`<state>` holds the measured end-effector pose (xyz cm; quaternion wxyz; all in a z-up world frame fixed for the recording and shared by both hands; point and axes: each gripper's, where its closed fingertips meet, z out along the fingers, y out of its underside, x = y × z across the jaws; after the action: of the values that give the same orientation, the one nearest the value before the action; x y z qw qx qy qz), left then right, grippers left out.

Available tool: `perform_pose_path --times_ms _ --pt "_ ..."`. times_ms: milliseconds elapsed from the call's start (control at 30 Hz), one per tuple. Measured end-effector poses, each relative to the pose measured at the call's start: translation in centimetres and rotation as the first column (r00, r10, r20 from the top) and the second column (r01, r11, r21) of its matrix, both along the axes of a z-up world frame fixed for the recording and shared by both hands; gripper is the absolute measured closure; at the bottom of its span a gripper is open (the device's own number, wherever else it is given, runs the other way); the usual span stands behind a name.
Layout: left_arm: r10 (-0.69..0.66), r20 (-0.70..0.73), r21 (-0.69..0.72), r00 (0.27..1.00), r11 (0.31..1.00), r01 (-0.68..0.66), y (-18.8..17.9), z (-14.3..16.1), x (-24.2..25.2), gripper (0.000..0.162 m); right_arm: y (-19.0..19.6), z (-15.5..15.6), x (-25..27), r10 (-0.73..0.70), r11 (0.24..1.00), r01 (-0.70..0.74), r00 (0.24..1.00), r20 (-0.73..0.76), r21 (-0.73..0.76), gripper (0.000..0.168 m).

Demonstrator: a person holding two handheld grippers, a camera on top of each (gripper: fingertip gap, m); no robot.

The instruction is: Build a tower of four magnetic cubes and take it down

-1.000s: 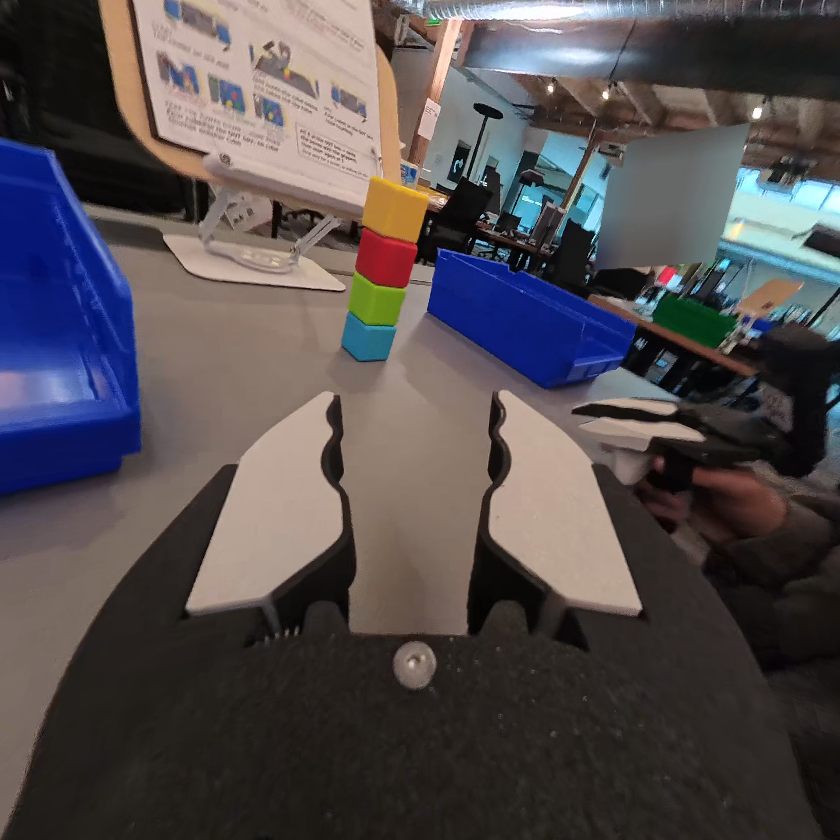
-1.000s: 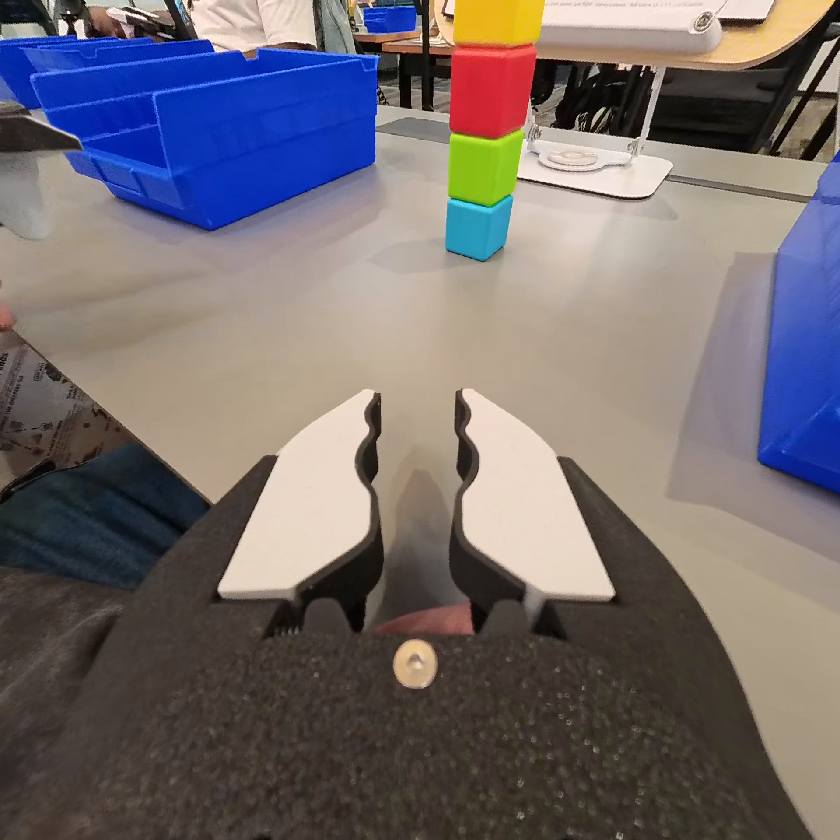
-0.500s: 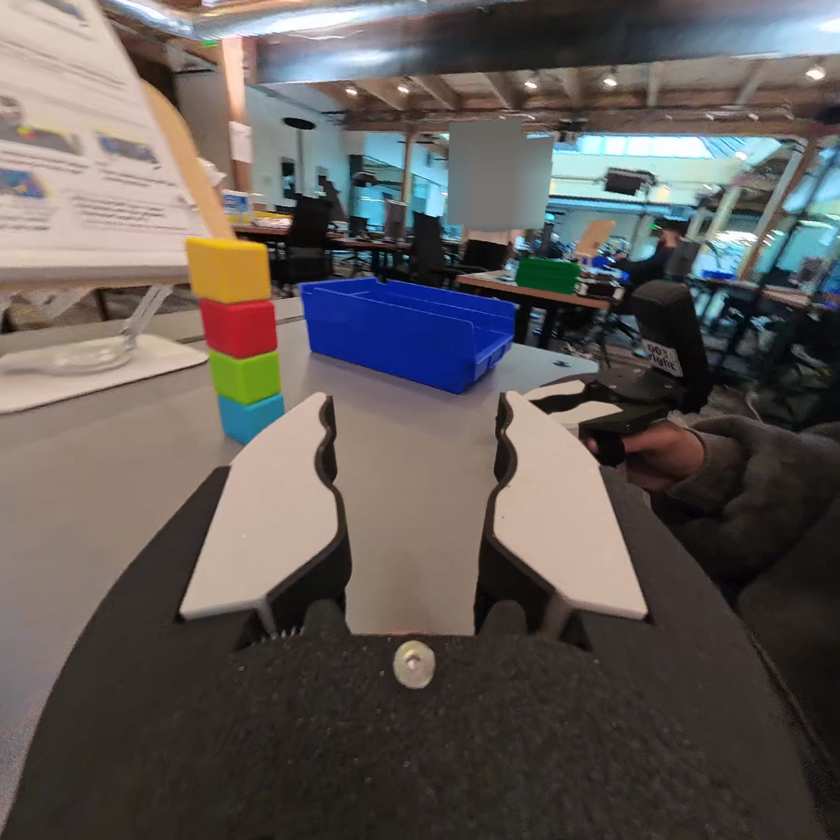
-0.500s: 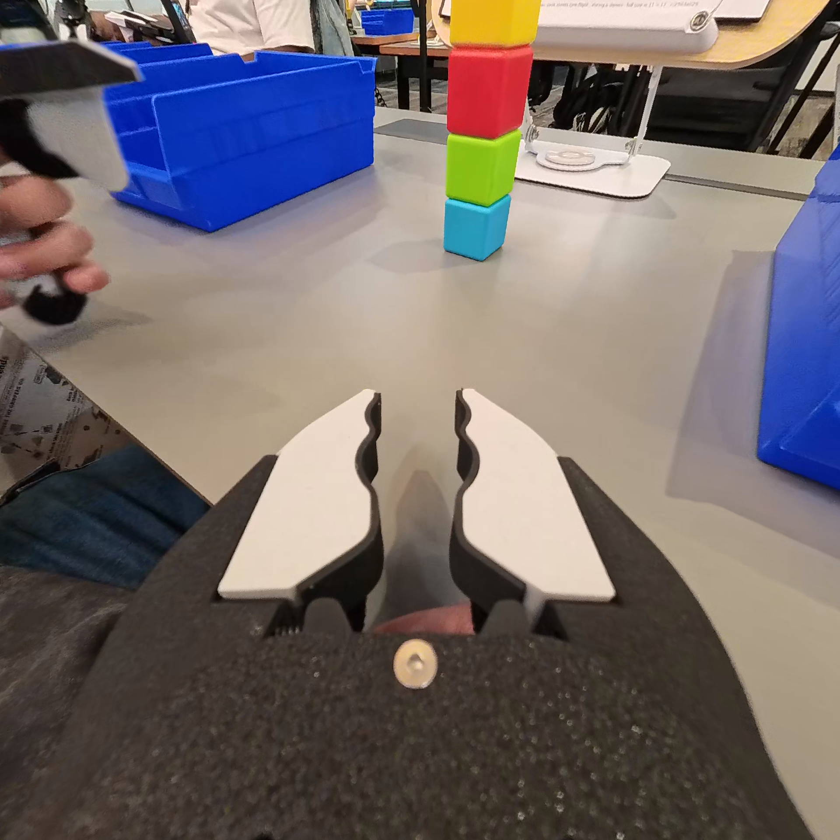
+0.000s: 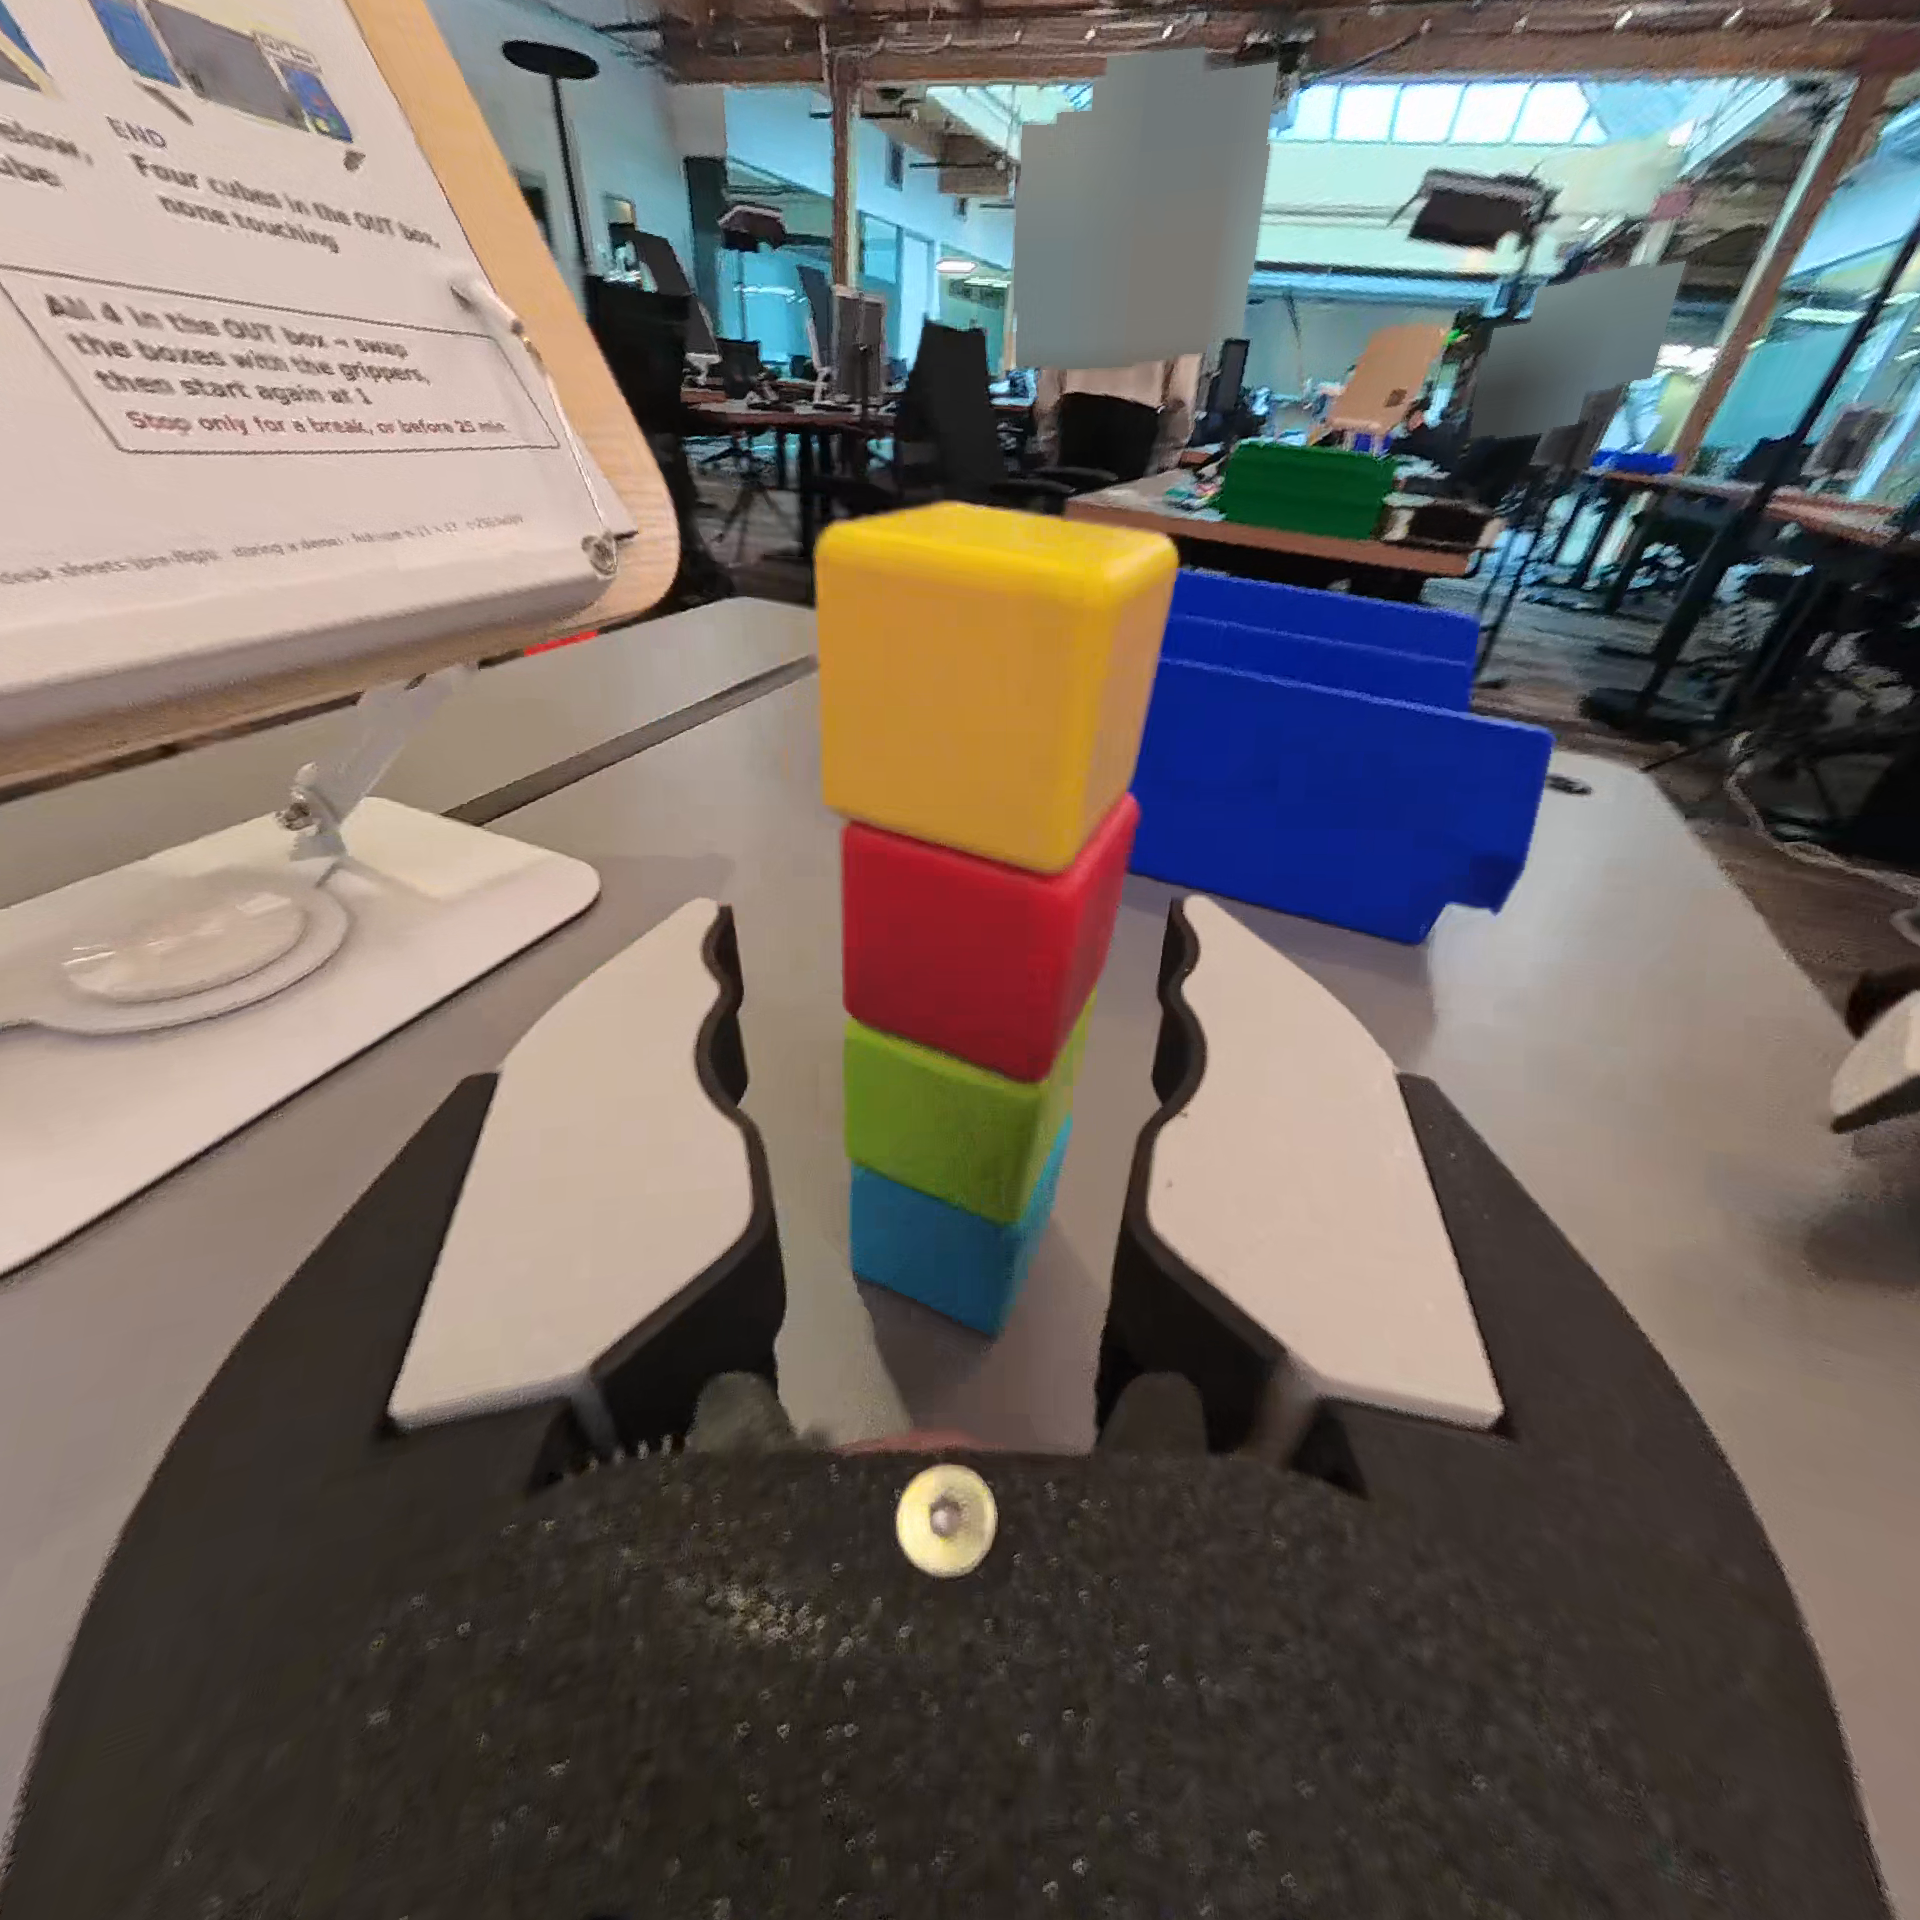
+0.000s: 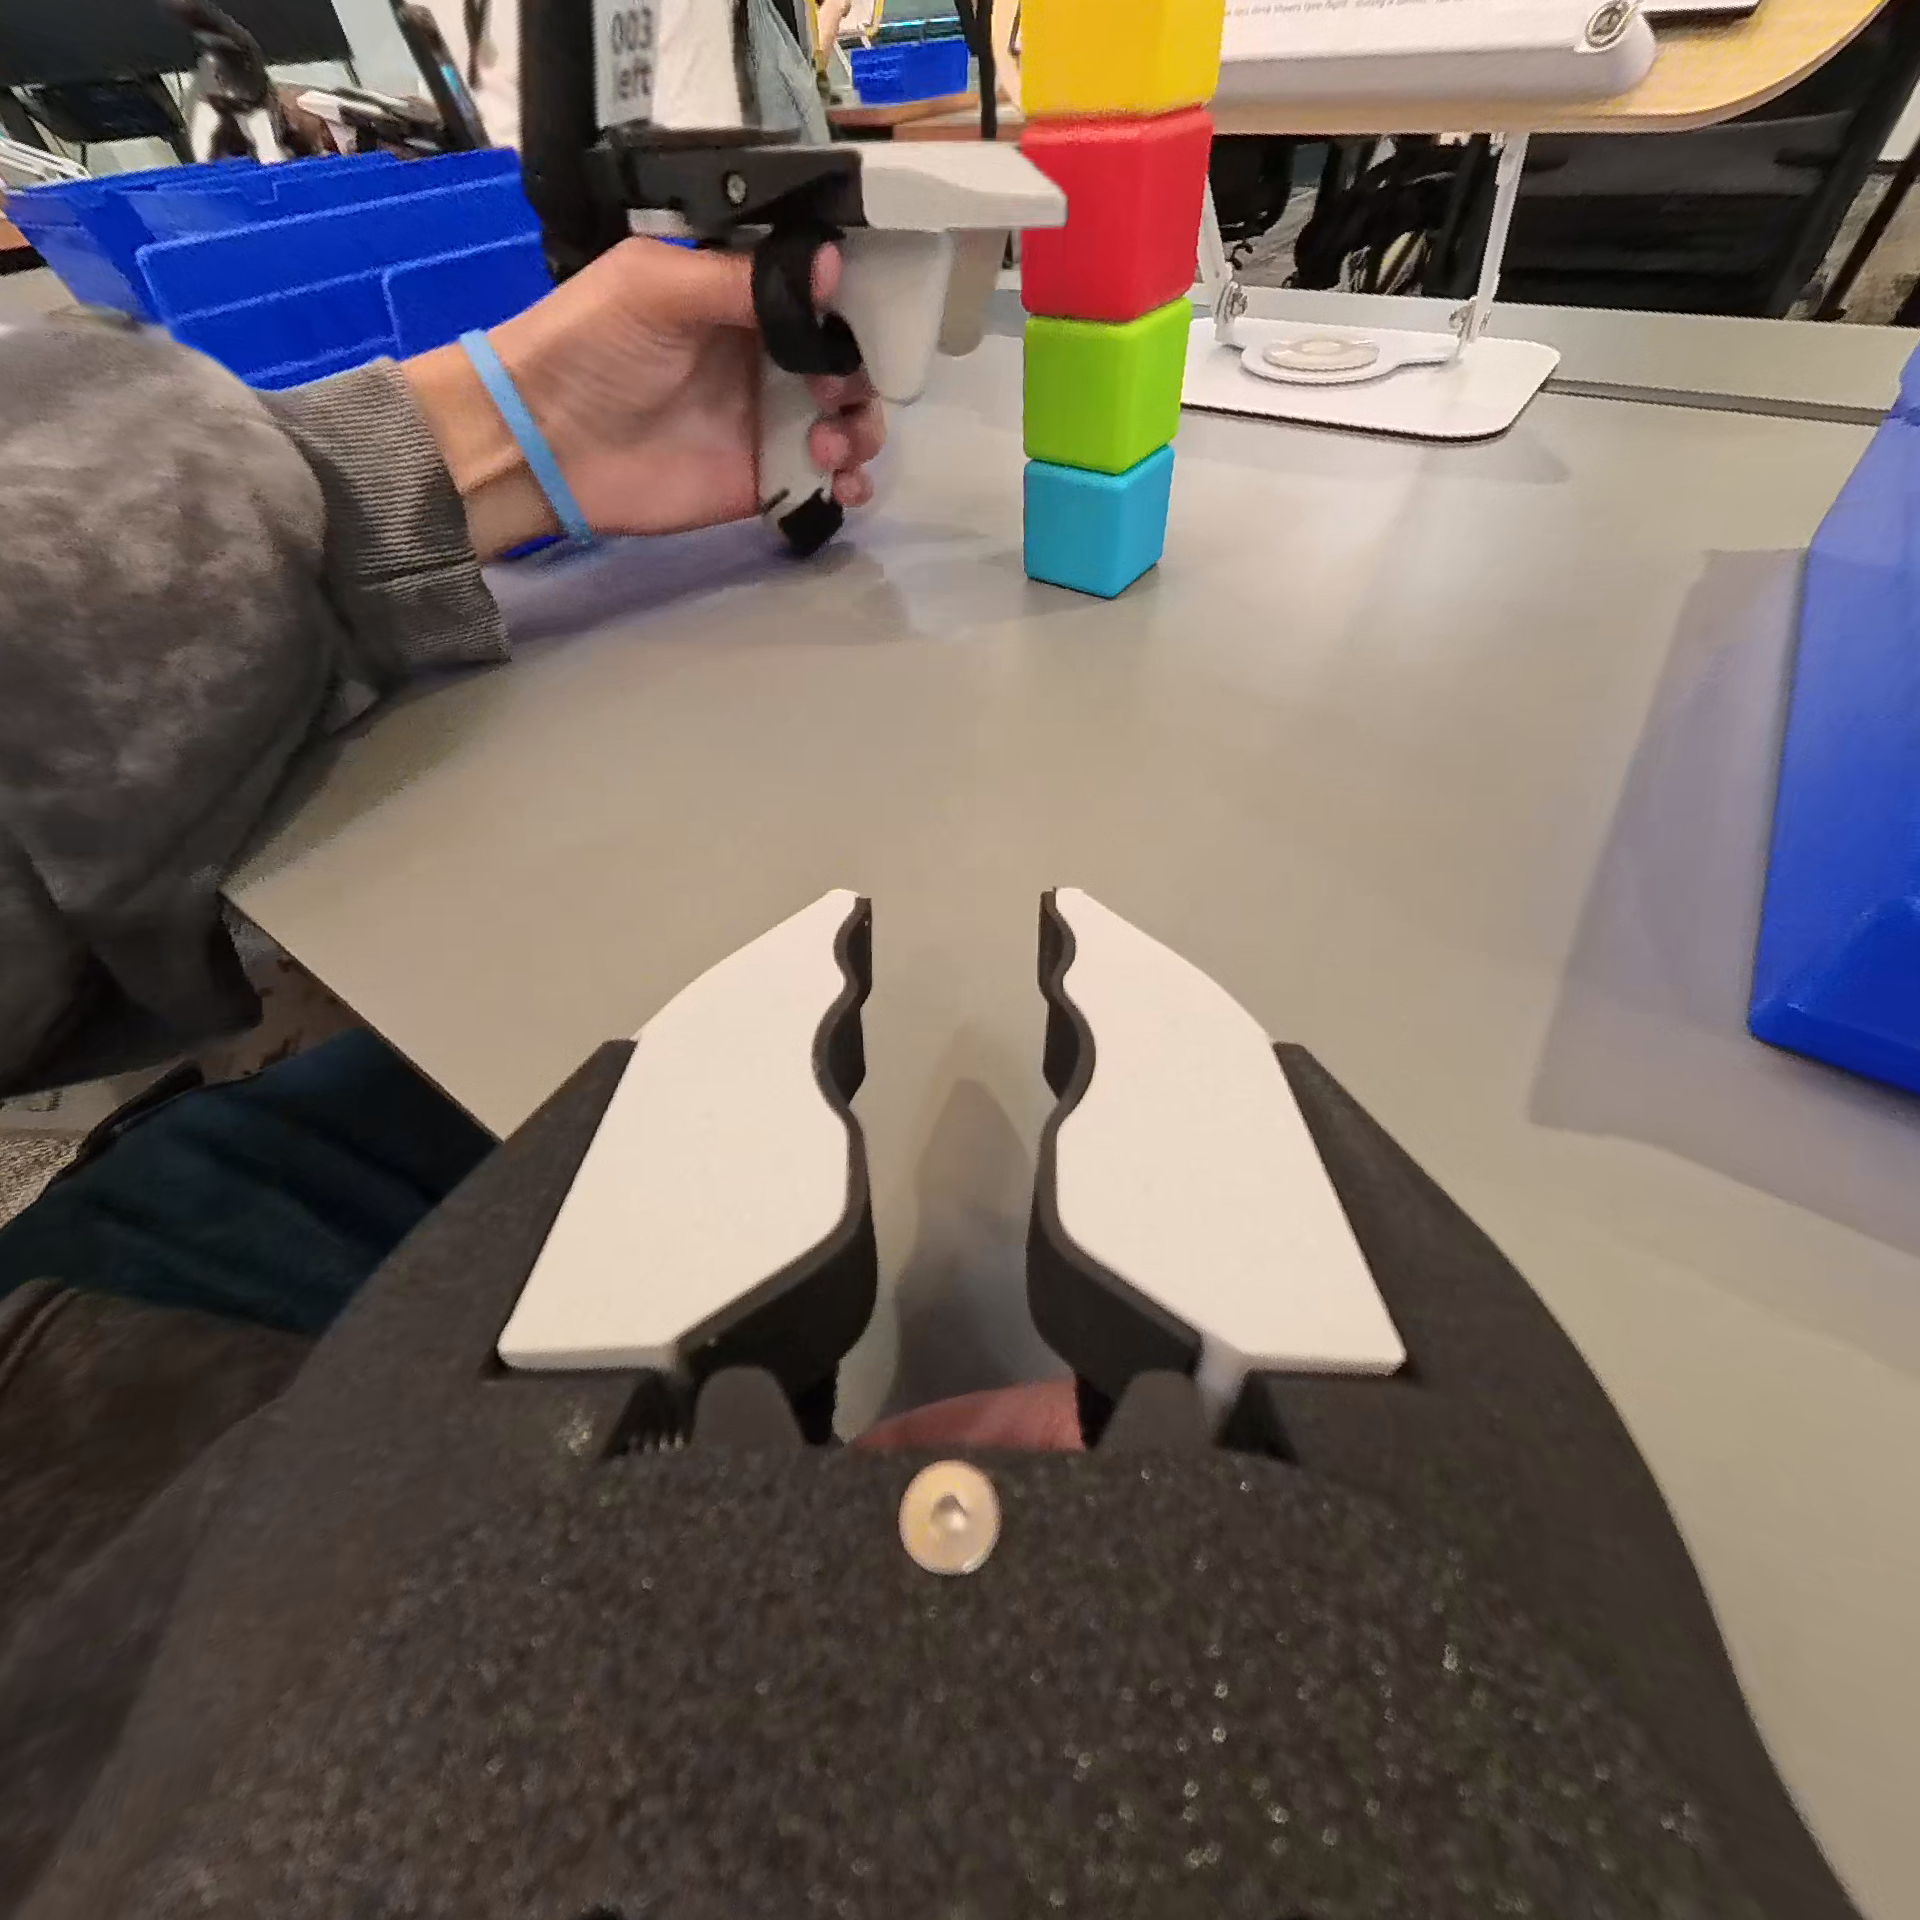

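A tower of four cubes stands on the grey table point(image 6: 1039, 748): yellow cube point(image 5: 987, 675) on top, then red cube point(image 5: 977, 935), green cube point(image 5: 951, 1122) and light blue cube point(image 5: 945, 1247) at the bottom. My left gripper point(image 5: 945, 914) is open, level with the red cube, its fingers to either side of the tower's near face. In the right wrist view the left gripper point(image 6: 1039, 203) reaches the red cube point(image 6: 1117, 208) from the left. My right gripper point(image 6: 954, 902) is open with a narrow gap, empty, well short of the tower.
A blue bin point(image 5: 1330, 769) stands behind the tower on the right. An instruction sheet on a white stand point(image 5: 260, 312) is at the left rear. Another blue bin point(image 6: 1849, 831) is close on the right in the right wrist view, with more blue bins point(image 6: 312, 249) at the far left.
My left gripper has swung in and moved up to the tower, which now sits between its open fingers. My right gripper has hardly moved.
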<state>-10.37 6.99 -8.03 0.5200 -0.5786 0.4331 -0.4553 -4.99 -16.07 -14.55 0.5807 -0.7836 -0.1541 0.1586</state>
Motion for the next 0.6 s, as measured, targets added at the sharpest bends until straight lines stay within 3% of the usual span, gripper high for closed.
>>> perform_pose_path --times_ms 167,400,433,500,600 --pt "-0.178 -0.008 -0.006 0.984 0.984 0.178 -0.8 -0.1 1.2 0.084 0.0 0.1 0.4 -0.002 1.0 0.001 1.0 -0.028 -0.008 0.138" --pt "-0.29 -0.03 -0.038 0.957 0.957 0.289 -0.8 -0.5 2.5 0.086 0.0 0.0 0.3 0.006 1.0 -0.006 1.0 -0.027 -0.012 0.138" --pt "-0.3 -0.032 -0.036 0.953 0.954 0.299 -0.9 -0.6 2.6 0.088 0.0 0.0 0.2 0.005 1.0 -0.006 1.0 -0.027 -0.013 0.138" --pt "-0.326 -0.034 -0.027 0.945 0.945 0.325 -1.1 -0.6 2.6 0.11 0.1 0.0 0.2 0.005 1.0 -0.006 1.0 -0.028 -0.012 0.138" --pt "-0.34 -0.03 -0.022 0.94 0.941 0.339 -1.1 -0.6 2.6 0.11 0.1 0.0 0.3 0.004 1.0 -0.004 1.0 -0.03 -0.013 0.138"
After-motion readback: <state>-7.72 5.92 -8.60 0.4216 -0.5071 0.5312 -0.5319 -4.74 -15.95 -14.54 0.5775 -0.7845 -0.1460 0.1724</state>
